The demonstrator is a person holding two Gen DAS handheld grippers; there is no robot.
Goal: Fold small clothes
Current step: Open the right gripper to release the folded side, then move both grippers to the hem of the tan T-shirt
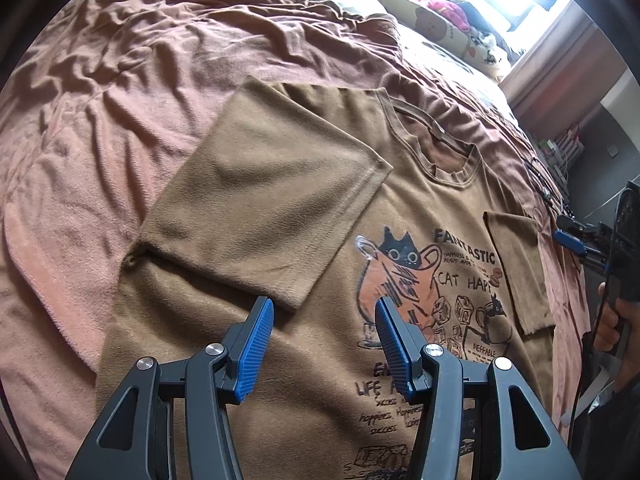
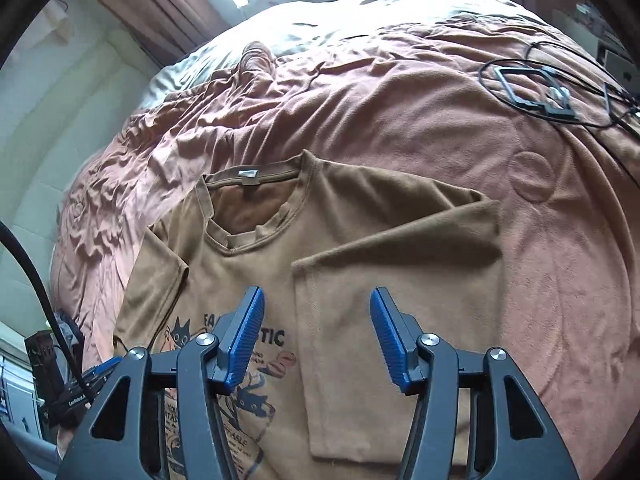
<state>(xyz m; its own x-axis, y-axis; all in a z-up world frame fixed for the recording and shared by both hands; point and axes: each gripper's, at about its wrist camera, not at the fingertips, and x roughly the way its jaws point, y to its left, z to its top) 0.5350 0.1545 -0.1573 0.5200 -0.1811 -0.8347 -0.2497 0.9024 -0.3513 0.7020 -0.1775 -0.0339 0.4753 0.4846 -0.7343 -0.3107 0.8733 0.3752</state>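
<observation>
A brown tee point(image 1: 320, 216) lies flat on the bed point(image 1: 100, 128), both sleeves folded inward. The left tool point(image 1: 325, 308) and the right tool point(image 2: 317, 300) hover above it, each half open and empty.

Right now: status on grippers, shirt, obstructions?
Left gripper open, nothing held. Right gripper open, empty, over folded sleeve. Brown T-shirt flat on blanket, both sleeves folded in. Cables on bed, clear of shirt.
</observation>
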